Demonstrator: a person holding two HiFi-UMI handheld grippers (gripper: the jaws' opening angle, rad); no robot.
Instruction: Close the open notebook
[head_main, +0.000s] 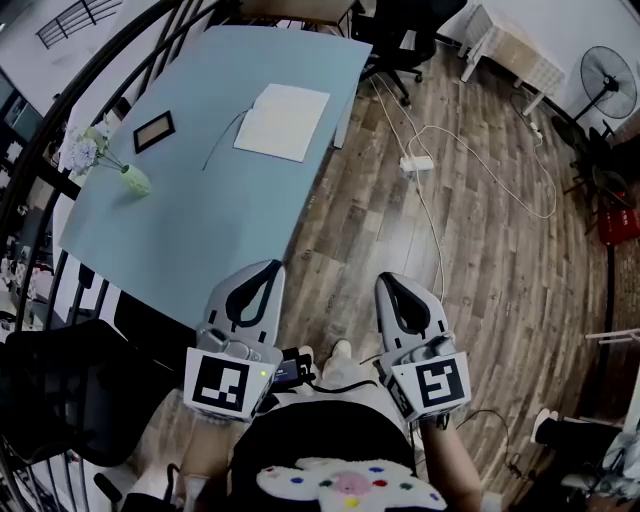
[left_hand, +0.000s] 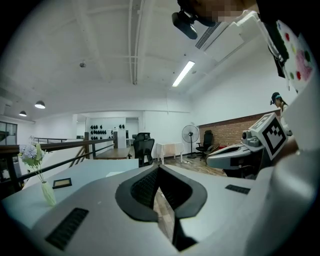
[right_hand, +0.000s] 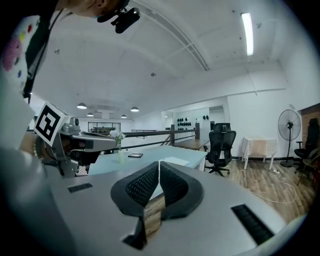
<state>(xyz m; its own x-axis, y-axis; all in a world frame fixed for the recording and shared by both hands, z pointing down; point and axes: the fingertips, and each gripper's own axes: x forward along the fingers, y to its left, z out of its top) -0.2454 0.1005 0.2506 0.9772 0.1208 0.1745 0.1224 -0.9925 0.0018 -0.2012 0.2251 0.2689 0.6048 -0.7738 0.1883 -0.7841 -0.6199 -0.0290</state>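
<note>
one blue counter (head_main: 200, 230) holds the open notebook (head_main: 283, 121) at its far end, wood floor (head_main: 480, 260) to its right. near, the left tool (head_main: 270, 268) and right tool (head_main: 386, 280) have jaws together, empty.

Pale blue table (head_main: 200, 240), standing on wood-plank floor (head_main: 480, 270). Toward its far end lies an open notebook (head_main: 283, 121), white pages up, a thin dark cord (head_main: 222, 140) trailing from its left side. Left of that, a small dark picture frame (head_main: 154, 131). Nearer, by the left edge, a green vase (head_main: 135, 180) stands upright holding pale flowers (head_main: 85, 150).
</note>
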